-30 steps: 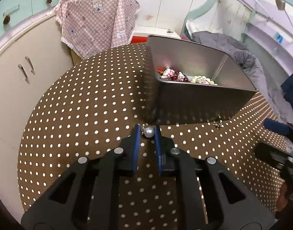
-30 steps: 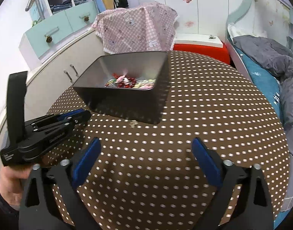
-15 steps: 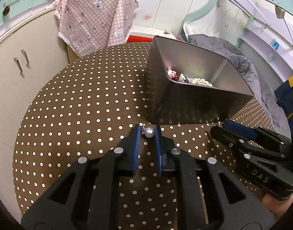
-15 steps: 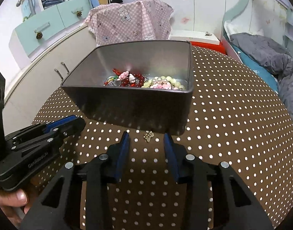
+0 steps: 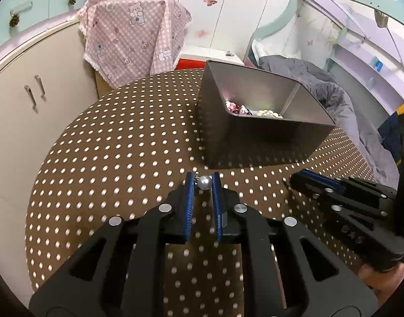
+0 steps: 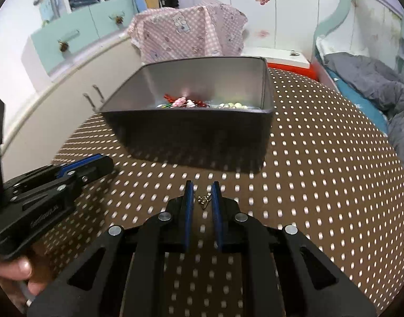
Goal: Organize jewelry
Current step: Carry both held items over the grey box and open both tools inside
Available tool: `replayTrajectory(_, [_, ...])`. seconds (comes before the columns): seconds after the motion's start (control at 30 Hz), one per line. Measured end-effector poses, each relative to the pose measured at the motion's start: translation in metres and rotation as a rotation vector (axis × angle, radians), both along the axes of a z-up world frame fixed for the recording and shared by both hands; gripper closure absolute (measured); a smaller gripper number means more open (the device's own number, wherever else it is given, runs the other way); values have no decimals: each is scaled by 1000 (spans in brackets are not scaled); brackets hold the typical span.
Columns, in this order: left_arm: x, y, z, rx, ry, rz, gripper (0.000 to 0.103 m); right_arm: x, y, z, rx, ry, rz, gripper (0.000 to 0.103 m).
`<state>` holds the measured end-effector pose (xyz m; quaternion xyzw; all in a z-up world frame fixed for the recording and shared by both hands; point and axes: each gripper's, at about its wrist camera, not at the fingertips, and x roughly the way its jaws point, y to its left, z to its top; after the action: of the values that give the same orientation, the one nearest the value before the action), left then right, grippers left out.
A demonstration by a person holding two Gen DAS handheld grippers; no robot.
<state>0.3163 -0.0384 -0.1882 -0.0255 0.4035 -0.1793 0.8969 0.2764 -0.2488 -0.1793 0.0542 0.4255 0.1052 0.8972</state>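
Counter [image 5: 109, 158] is round, covered in brown cloth with white dots. Bed [image 6: 365, 79] with a grey duvet sits off to my right, cream cabinet [image 5: 30, 105] to my left with a pink checked cloth [image 5: 133, 37] draped behind the counter.

Grey metal bin [image 6: 196, 132] stands upright on the counter ahead of both claws. Beaded jewelry [image 6: 186, 103] is piled on its floor: red and pink pieces on the left side, pale beads toward the right.

My left claw [image 5: 203, 185] is nearly closed, pads pinching a pearl piece [image 5: 204, 182] at the tips; a small metal bit shows beside the pearl against the left pad. It sits low over the cloth, just short of the bin's near corner.

My right claw [image 6: 203, 198] has come down to nearly closed around a small gold charm [image 6: 204, 200], which sits between the blue pads at the tips, on or just above the cloth, near the bin's front wall. Can't tell for sure whether both pads actually press it.

Each claw shows in the other's view, low over the cloth and well apart.
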Motion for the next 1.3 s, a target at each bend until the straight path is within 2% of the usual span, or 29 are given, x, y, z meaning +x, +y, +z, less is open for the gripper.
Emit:
replayTrajectory(0.13, [-13,7,5,-11,-10,7,89,-18,-5,14,35,-15,36,91])
replayTrajectory(0.33, [-27,12,24,-24,-50,7,89,-33,-17,50,85,-76,66,91])
replayTrajectory(0.5, [-30,15,55,-47,-109,-4,89,-29,-25,89,105,-153,88,91])
replayTrajectory(0.7, [-22,5,104,-64,-218,-19,89,-12,-32,140,99,-258,104,91])
replayTrajectory(0.87, [-8,-8,133,-60,-274,-40,89,8,-35,168,95,-299,122,91])
replayTrajectory(1.1, [15,-20,147,-70,-270,-56,89,30,-36,180,75,-303,140,91])
replayTrajectory(1.3, [32,-33,143,-84,-216,-81,89,57,-31,165,80,-230,157,90])
